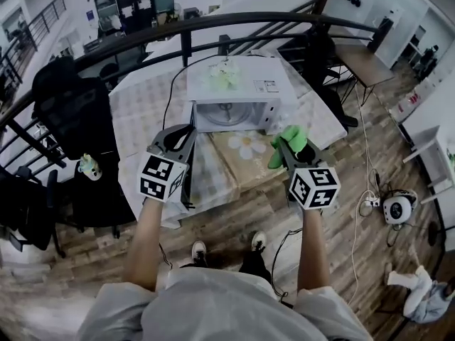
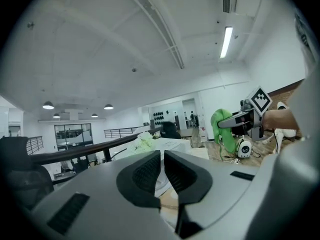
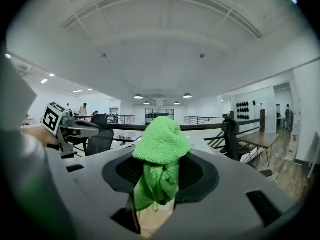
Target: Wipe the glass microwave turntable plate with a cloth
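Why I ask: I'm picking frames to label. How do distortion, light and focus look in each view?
Head view: strong fisheye bows the railing into an arc; dim, dark corners, microwave fairly sharp. Left gripper view: round black vignette, ceiling strip light glares. Right gripper view: same vignette, green cloth crisp and evenly lit.

Can barely make out the turntable plate (image 1: 227, 112) inside the microwave (image 1: 238, 91) from the head view: small and dim. Cannot find it in the right gripper view, with the green cloth (image 3: 161, 154) across the middle. Cannot see into the cavity from the left gripper view.
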Motion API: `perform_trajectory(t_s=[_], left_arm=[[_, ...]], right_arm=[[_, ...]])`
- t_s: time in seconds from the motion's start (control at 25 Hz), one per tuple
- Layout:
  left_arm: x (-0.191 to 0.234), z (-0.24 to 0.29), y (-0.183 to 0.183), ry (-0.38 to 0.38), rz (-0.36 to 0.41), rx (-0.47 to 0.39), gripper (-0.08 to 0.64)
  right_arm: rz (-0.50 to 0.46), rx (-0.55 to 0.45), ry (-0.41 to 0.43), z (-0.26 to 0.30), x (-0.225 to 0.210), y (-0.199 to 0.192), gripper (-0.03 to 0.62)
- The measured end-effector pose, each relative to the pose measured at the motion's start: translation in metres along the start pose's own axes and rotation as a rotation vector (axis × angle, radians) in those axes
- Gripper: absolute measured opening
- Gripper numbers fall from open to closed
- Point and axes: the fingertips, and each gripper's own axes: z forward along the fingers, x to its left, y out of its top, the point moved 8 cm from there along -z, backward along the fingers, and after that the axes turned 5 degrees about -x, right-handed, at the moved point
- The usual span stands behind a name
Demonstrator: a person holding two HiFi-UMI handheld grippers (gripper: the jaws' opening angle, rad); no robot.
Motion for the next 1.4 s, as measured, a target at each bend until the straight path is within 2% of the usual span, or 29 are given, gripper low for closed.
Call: perform_trajectory(t_s=[0.2,0.48,0.6,0.76,0.88,1.12,1.28,1.4], left_arm=[[-0.008,0.033,-0.004,0.11,-0.045,0.025,0.037],[-0.022,0.067,0.001,0.255,-0.042,0.052,0.038],[-0.036,0.079,-0.005,0.295,-0.057,0.078,0.038],[-0.043,0.094,-0.027,0.333,-0.101,0.112,0.038],[-0.037,0.112,-0.046,0.343,-0.136,0.115,0.038],[-0.032,0.132,-0.076,0.316,-0.15,0.11,0.038],[-0.026,0.133,-0.104,0.333,-0.187,0.112,0.037],[-0.027,0.134,-0.12,0.335,-0.202,0.118,0.037]], right_arm=[[-0.007,0.064,0.141,0.054,-0.043,-0.018,0.187],[-0.029,0.124,0.302,0.125,-0.089,-0.04,0.191],[-0.064,0.164,0.364,0.153,-0.095,-0.053,0.193],[-0.104,0.25,0.457,0.193,-0.08,-0.083,0.193],[-0.116,0.301,0.483,0.224,-0.063,-0.113,0.195],[-0.095,0.35,0.518,0.284,-0.027,-0.162,0.199],[-0.095,0.35,0.513,0.325,-0.008,-0.186,0.201],[-0.091,0.329,0.478,0.349,0.0,-0.198,0.214]])
